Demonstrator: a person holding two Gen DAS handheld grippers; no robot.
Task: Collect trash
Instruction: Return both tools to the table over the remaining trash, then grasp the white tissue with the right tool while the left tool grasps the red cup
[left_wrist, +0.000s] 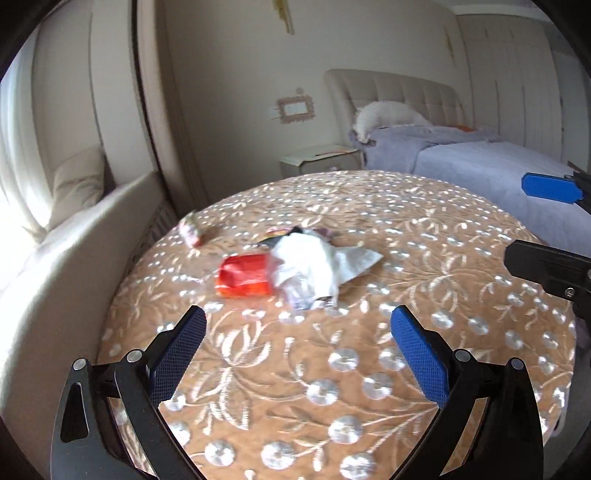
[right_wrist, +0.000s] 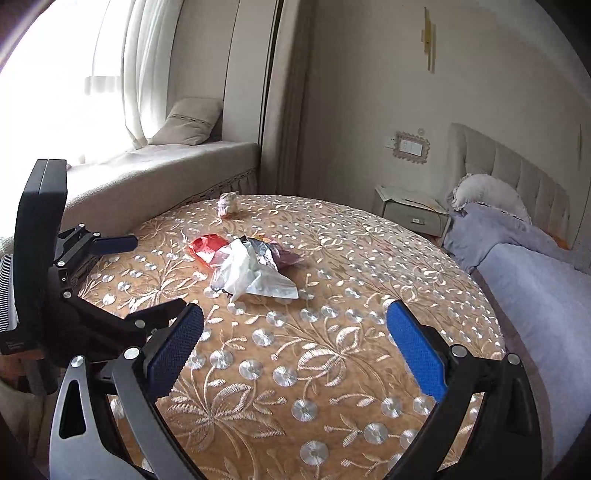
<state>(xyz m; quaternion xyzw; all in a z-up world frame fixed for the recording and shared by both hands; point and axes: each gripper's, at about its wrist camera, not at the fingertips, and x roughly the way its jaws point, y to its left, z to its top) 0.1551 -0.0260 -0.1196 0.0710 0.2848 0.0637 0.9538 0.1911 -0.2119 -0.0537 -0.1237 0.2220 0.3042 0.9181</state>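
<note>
A: Which step is this?

B: The approach, I judge. Nothing is picked up yet. Starting at the left: a small crumpled wad (right_wrist: 227, 205) lies alone near the far left rim of the round table (right_wrist: 332, 369), well apart from the rest. Right of it is the main heap: a red wrapper (left_wrist: 243, 276), and touching its right side a white bag (left_wrist: 310, 266) with a dark foil wrapper (right_wrist: 271, 249) poking out behind.

A: And the tongs?

B: The left gripper (left_wrist: 298, 325) is spread wide with nothing between its blue pads, hovering just short of the heap. The right gripper (right_wrist: 295, 325) is likewise wide apart and empty, aimed at the white bag from the near side. Neither touches any trash.

A: What does the next move call for?

B: Probably lowering one gripper onto the heap and closing on a fold. The bag is limp and thin, so the pads should pinch bunched material rather than a flat edge. I see no bin in either view, so where it goes I cannot say.

A: Any writing to read?

B: None legible. The red wrapper seems printed, but the left view is blurred; no brand can be made out.
</note>
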